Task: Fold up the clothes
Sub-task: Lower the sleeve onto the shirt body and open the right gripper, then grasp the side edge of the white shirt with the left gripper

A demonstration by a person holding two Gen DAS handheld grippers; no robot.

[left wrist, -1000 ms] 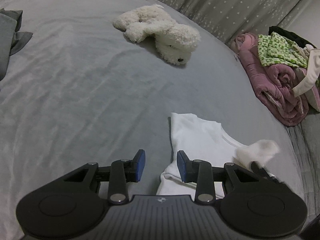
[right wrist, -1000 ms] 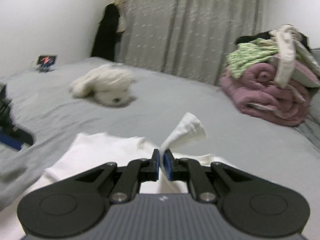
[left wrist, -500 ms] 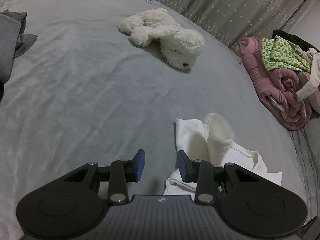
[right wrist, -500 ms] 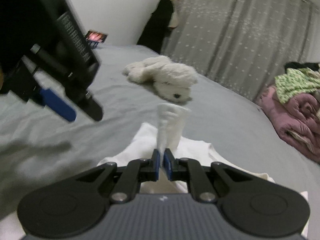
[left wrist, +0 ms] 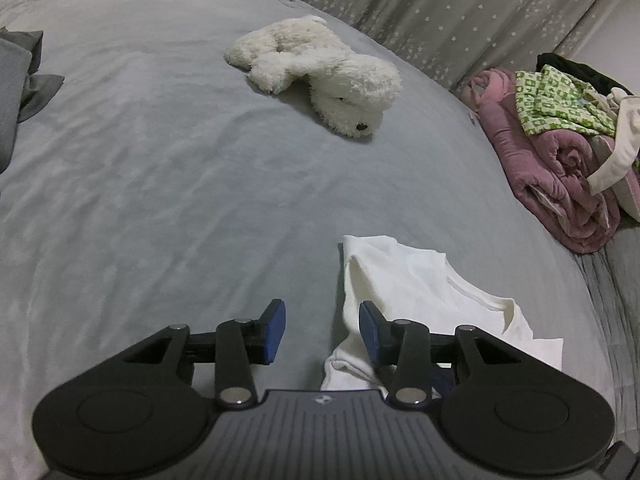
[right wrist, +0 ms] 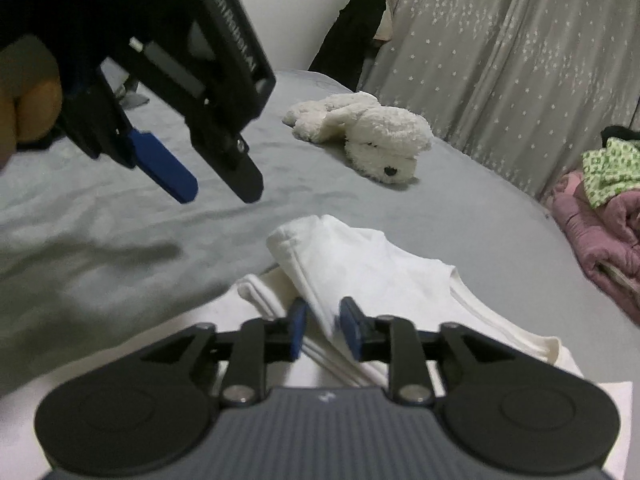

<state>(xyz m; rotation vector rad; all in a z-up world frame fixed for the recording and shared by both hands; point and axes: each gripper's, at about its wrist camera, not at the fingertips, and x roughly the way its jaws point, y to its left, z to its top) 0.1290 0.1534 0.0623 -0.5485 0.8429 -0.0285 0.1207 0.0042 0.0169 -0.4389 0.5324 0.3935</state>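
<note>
— Where is the white shirt [right wrist: 372, 264] lying?
— On the near right of the grey bed [left wrist: 160, 184], its sleeve folded over the body.
— And the grippers?
— The left gripper [left wrist: 322, 330] is hanging wide open; the right gripper [right wrist: 322, 326] is sitting parted around the sleeve, not pinching.

A soft white cotton-like shirt [left wrist: 416, 280], matt and lightly creased, lies on a grey bedspread [left wrist: 160, 184] of smooth, faintly brushed cloth. At 12 o'clock sits a white plush dog [left wrist: 320, 72] with shaggy, fluffy pile. At 3 o'clock, a quilted pink blanket [left wrist: 552, 168] looks padded and matt, under a thin green printed cloth [left wrist: 556, 104]. The left gripper [left wrist: 322, 332] is matt black plastic with ribbed housing, dull blue rubbery pads [left wrist: 276, 330] and small shiny metal pivots. The curtain [right wrist: 500, 60] is thin grey fabric.
</note>
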